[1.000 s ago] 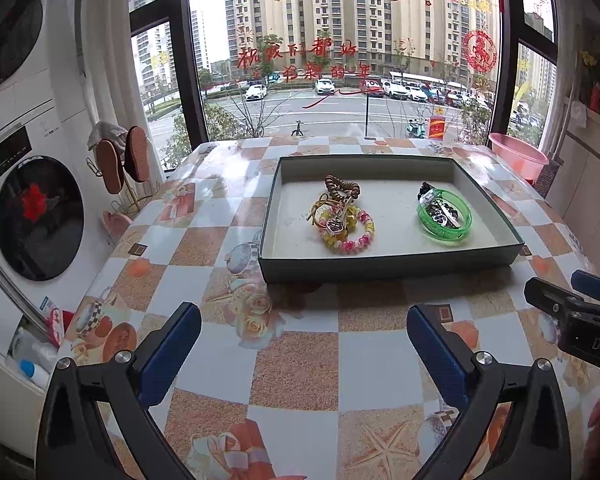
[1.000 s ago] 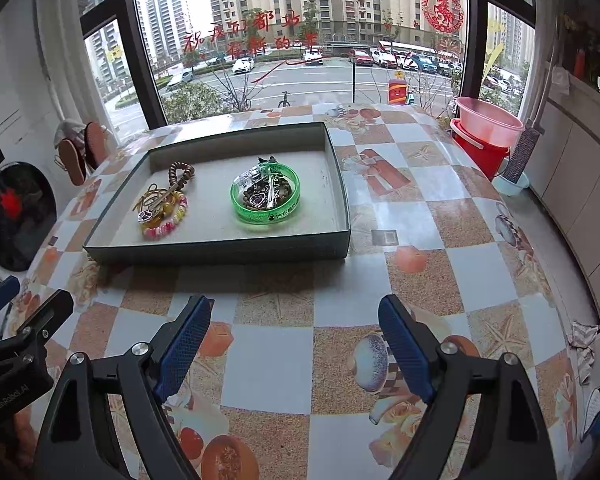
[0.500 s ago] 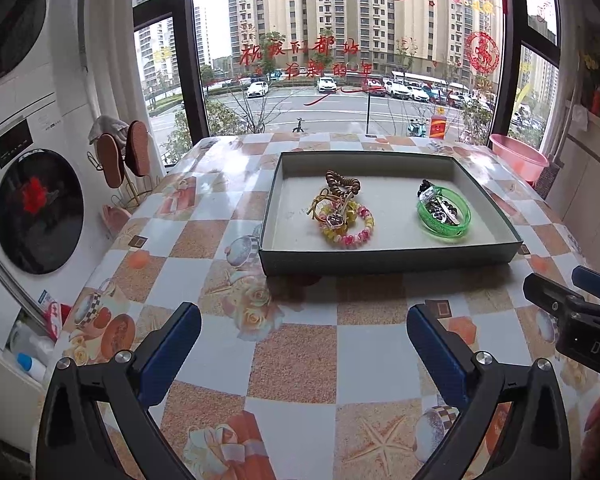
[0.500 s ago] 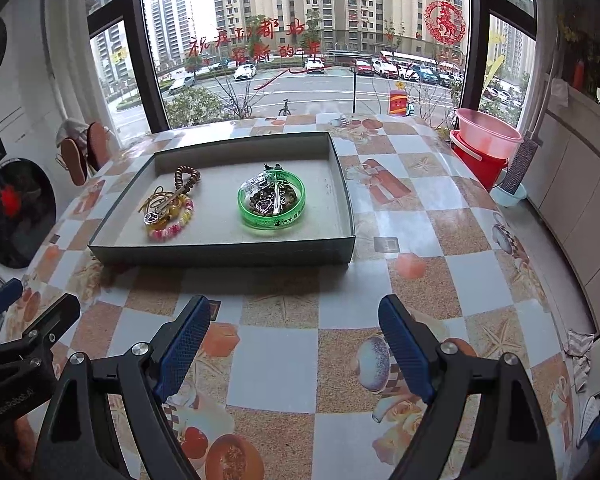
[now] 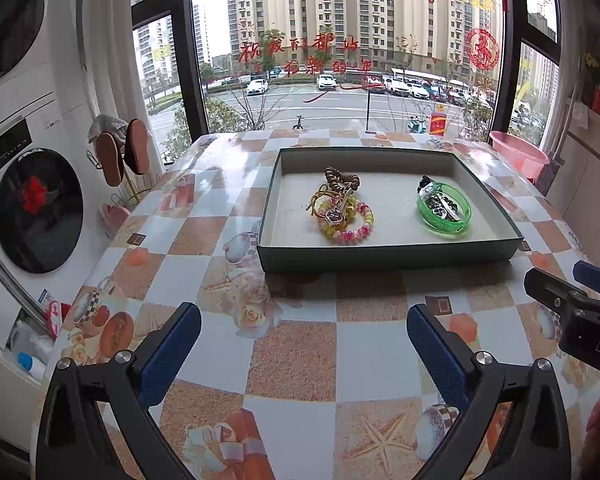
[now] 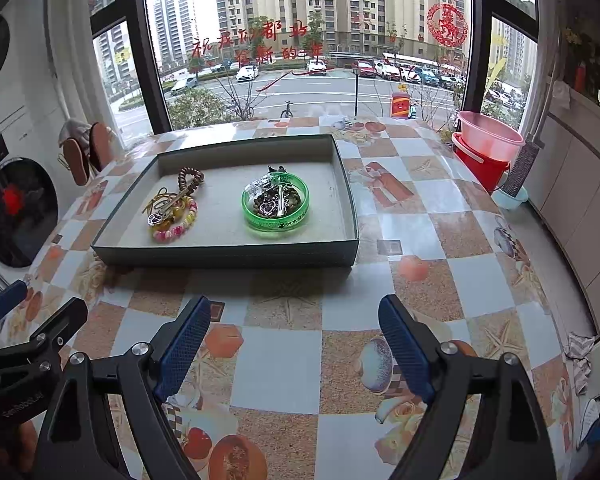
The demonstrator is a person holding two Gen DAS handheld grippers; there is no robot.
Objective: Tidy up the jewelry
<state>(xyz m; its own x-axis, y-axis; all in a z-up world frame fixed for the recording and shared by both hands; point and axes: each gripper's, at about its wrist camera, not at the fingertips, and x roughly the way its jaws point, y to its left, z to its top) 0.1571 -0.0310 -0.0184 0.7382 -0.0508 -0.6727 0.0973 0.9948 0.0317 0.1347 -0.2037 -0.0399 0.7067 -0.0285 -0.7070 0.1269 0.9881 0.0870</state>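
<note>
A shallow dark-green tray (image 5: pixel 384 258) (image 6: pixel 224 255) with a pale lining lies on the checkered table. On its left lies a heap of jewelry (image 5: pixel 342 210) (image 6: pixel 176 210): a pink-and-yellow bead bracelet, a brown bead string, a gold cord and a heart pendant. On its right a green glass dish (image 5: pixel 444 210) (image 6: pixel 276 206) holds dark beads and silver pieces. My left gripper (image 5: pixel 304 332) is open over the table in front of the tray, with nothing between its fingers. My right gripper (image 6: pixel 294 330) is open too, also short of the tray.
The table's patterned cloth (image 5: pixel 292 360) spreads before the tray. A washing machine (image 5: pixel 36 208) and a slipper rack (image 5: pixel 120 156) stand at the left. A pink basin on a red bucket (image 6: pixel 488 140) sits at the right, with cabinets beyond. A window runs behind.
Both views have shifted slightly; the tray sits a little higher in the frames now. Both grippers stay open and the jewelry has not moved.
</note>
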